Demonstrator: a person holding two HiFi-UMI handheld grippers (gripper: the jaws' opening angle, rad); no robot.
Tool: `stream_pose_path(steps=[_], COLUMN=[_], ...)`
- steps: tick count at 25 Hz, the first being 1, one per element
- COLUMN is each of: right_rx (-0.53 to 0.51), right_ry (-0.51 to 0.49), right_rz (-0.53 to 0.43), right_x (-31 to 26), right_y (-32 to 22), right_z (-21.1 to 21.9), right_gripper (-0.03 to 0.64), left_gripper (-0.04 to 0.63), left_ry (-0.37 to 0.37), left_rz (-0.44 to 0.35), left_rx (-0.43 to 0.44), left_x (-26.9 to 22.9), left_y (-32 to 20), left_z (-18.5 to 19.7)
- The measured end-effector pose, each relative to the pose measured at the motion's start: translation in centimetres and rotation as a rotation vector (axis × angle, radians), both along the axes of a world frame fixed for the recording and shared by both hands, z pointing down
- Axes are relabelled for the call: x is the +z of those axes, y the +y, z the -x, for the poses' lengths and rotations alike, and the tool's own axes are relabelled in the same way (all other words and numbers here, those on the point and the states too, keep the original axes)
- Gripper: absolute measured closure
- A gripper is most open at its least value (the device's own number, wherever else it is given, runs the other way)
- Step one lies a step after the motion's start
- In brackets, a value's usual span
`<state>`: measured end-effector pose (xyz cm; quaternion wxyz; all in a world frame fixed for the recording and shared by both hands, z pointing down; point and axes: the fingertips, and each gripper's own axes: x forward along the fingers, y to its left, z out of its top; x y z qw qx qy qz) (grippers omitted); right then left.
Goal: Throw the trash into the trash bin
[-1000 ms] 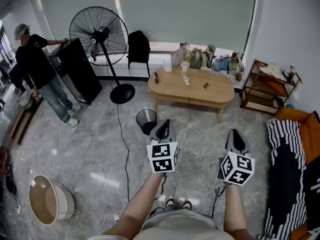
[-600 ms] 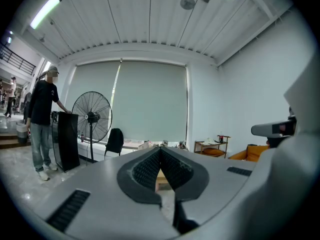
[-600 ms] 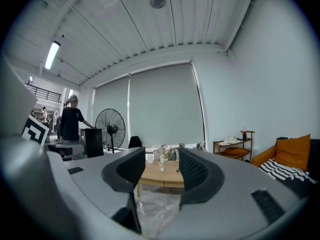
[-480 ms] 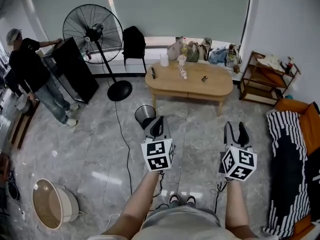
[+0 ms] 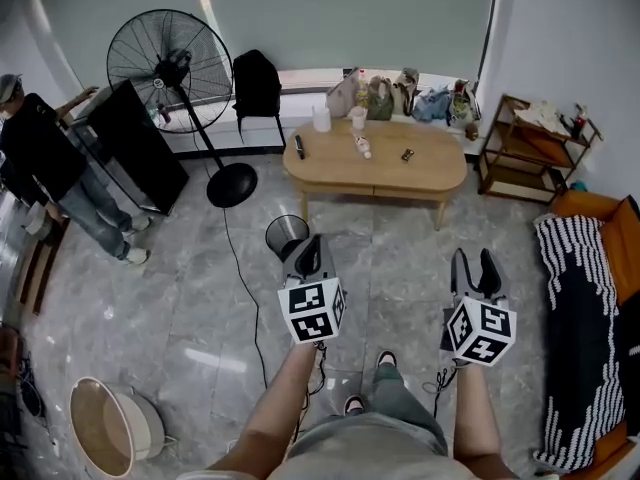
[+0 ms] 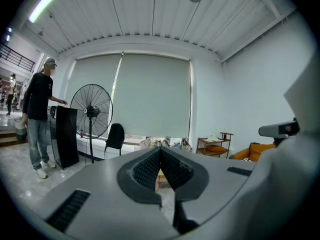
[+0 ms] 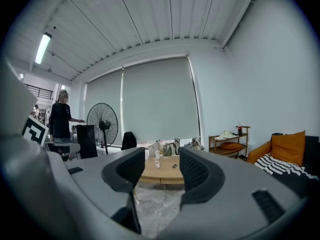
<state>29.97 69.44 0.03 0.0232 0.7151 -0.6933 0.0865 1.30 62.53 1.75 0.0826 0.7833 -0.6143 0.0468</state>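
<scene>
Trash waits on the tabletop; both tongs are empty.
The left tongs (image 5: 311,244) are pressed together, the right tongs (image 5: 474,261) apart. The likely trash, a small bottle (image 5: 361,147) lying on the tabletop (image 5: 432,170) at 12 o'clock, looks light, thin-walled and slippery: grip it gently across its middle. The trash bin (image 5: 288,234) stands at 11 o'clock.
</scene>
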Motion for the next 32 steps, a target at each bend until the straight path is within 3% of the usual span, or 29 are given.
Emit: stream_pose_path(steps=[20, 32], right_rx=[-0.082, -0.110], right_ry=[-0.001, -0.006], right_rz=[0.006, 0.071], right_x=[-0.2, 3.1], right_y=[-32.2, -46.1], right_z=[-8.7, -7.9], right_gripper=[0.388, 0.382], left_gripper=[0.580, 0.580], left_ry=[-0.018, -0.017], left_rz=[-0.001, 0.051], left_rx=[-0.090, -0.120], left_x=[-0.2, 2.5], left_y=[-28.7, -42.3], left_z=[-6.5, -5.2])
